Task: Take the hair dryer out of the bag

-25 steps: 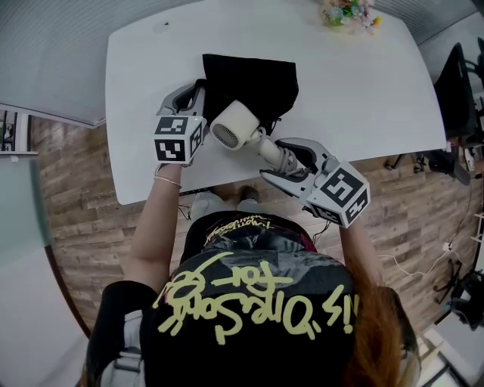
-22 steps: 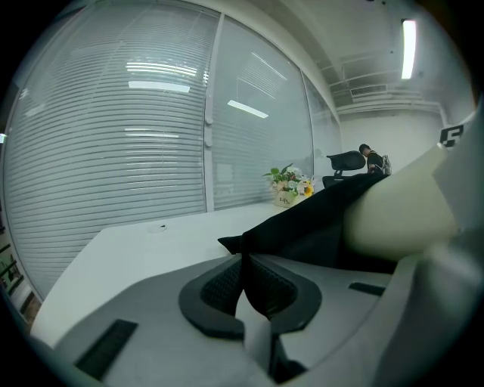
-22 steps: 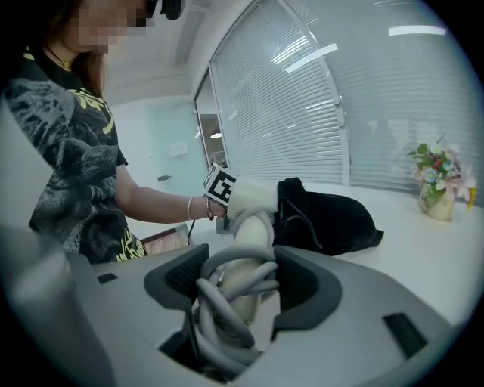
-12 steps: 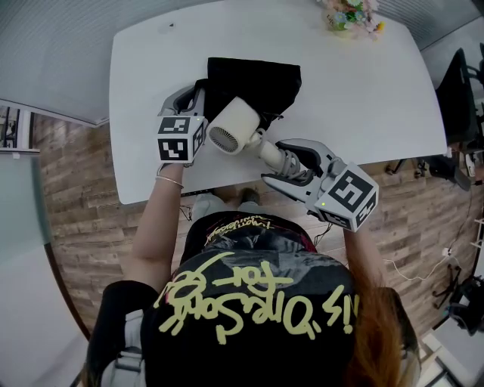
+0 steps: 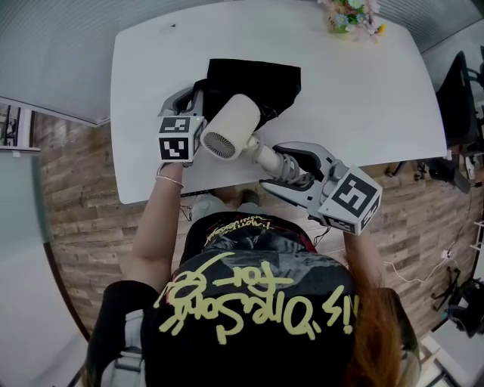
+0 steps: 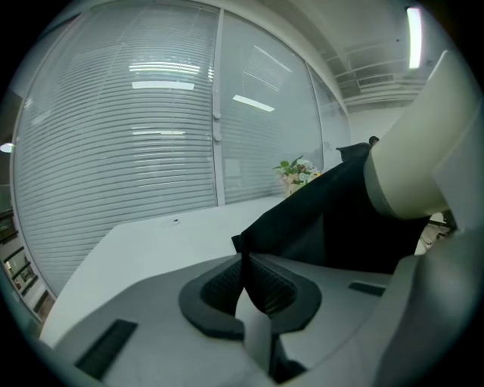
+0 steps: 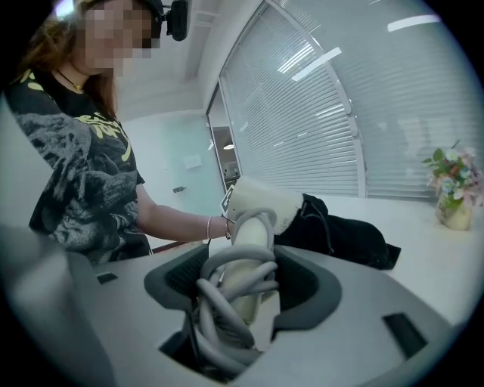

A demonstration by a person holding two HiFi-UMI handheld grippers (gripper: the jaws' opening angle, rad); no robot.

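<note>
**Hair dryer nearly clear of the bag, held by its handle**

The cream hair dryer [image 5: 234,127] hangs just on the person's side of the black bag [image 5: 257,79]; its grilled rear end faces the person, and its front end overlaps the bag's near edge, so whether the nozzle is fully out of the mouth cannot be told. A grey cord [image 7: 227,302] is wound in loops around the handle; the right gripper [image 5: 291,162] is clamped on that handle, cord and all, on the side away from the bag. The left gripper [image 5: 193,94] sits at the bag's left near corner, its jaws pressed together on a fold of the black fabric. The bag lies flat on a white table [image 5: 363,91]; a small pot of flowers [image 5: 349,11] stands well beyond the bag, at the far edge.

To do this step well, the left gripper probably ought to pin the fabric low while the right draws the dryer up and away from the bag's mouth, along the line of the barrel; that way the front end should slide out without dragging the cloth. The grip rests partly on rounded cord loops, so it may slip or roll; a slow, steady pull seems wise. A loose loop of cord could also catch the bag's edge; lifting a little higher before moving clear of the bag would likely avoid that.
</note>
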